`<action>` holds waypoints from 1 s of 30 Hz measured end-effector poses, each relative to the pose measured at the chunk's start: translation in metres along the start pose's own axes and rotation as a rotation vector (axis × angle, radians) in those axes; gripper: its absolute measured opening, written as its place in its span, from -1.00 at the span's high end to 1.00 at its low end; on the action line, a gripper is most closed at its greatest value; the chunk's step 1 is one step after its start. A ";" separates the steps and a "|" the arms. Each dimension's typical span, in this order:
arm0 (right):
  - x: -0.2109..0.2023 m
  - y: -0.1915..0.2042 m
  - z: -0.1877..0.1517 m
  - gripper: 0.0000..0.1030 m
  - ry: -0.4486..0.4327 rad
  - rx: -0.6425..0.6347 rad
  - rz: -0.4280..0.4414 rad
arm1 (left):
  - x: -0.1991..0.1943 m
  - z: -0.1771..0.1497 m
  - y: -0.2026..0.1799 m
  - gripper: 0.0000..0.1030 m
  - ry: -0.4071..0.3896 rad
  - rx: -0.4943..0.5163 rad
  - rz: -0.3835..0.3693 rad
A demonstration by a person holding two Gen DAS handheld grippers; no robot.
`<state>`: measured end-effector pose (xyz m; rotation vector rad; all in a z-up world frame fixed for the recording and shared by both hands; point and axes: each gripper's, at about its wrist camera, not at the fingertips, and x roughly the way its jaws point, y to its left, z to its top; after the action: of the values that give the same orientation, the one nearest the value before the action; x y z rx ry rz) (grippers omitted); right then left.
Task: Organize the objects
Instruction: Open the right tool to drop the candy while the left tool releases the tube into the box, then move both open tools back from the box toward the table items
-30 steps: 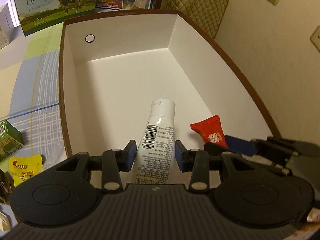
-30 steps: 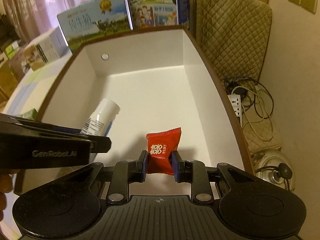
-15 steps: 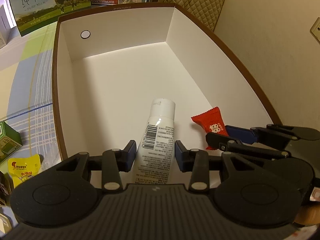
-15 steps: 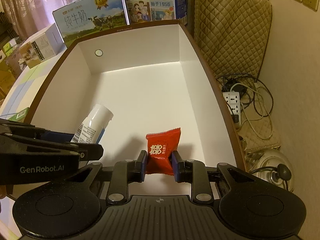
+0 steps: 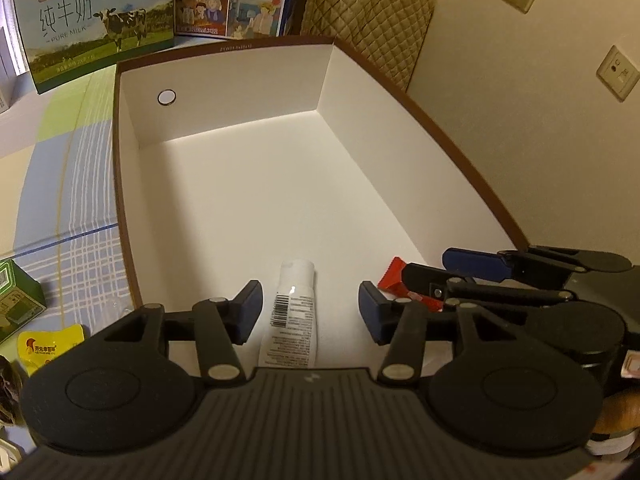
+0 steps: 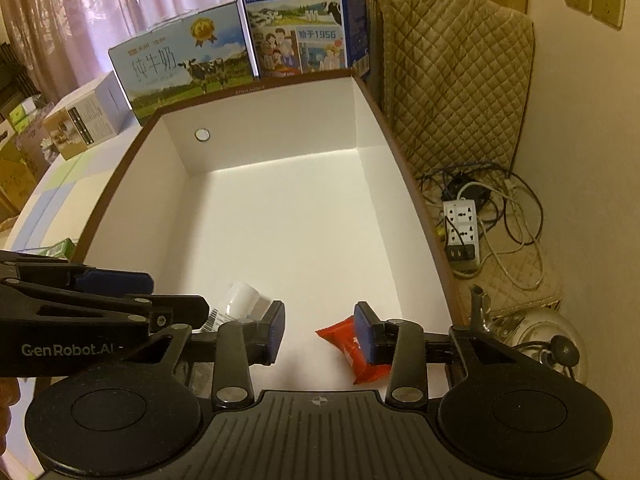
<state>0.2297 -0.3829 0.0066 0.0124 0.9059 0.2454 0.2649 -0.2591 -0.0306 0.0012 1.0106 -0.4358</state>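
A white tube point(image 5: 294, 312) with a barcode lies on the floor of the white box point(image 5: 224, 92), near its front end. My left gripper point(image 5: 310, 308) hangs over the tube, its jaws opening, pads apart from it on both sides. A red snack packet point(image 6: 348, 346) lies on the box floor to the right. My right gripper point(image 6: 320, 334) stands above it, jaws opening, and the packet rests loose under the right pad. In the left wrist view the packet point(image 5: 392, 280) shows partly behind the right gripper's fingers point(image 5: 472, 262). The tube's cap point(image 6: 242, 300) peeks out behind the left gripper in the right wrist view.
Milk cartons point(image 5: 96, 20) stand behind the box. A green carton point(image 5: 16, 308) and a yellow sachet point(image 5: 44, 346) lie on the checked cloth point(image 5: 68, 200) left of the box. A quilted chair point(image 6: 452, 76), power strip point(image 6: 462, 232) and cables sit to the right.
Both grippers have let go: the left jaws spread off the tube, the right jaws spread off the red packet, which now lies flat on the box floor.
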 end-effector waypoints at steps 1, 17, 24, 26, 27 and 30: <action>-0.003 0.001 0.000 0.22 -0.005 0.002 0.001 | -0.002 0.000 0.000 0.00 -0.005 -0.003 0.001; -0.086 0.062 0.012 -0.16 -0.200 -0.031 0.074 | -0.104 -0.009 0.028 -0.19 -0.165 -0.034 -0.057; -0.107 0.108 0.014 -0.24 -0.246 -0.057 0.142 | -0.156 -0.024 0.063 -0.27 -0.215 -0.054 -0.008; -0.109 0.121 0.011 -0.24 -0.247 -0.067 0.160 | -0.169 -0.031 0.073 -0.27 -0.221 -0.064 0.005; -0.111 0.127 0.010 -0.24 -0.247 -0.073 0.170 | -0.175 -0.035 0.078 -0.27 -0.224 -0.069 0.010; -0.113 0.142 0.004 -0.25 -0.245 -0.081 0.195 | -0.191 -0.043 0.092 -0.27 -0.237 -0.085 0.032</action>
<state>0.1364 -0.2686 0.1134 0.0547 0.6502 0.4520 0.1756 -0.0990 0.0840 -0.1087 0.7942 -0.3542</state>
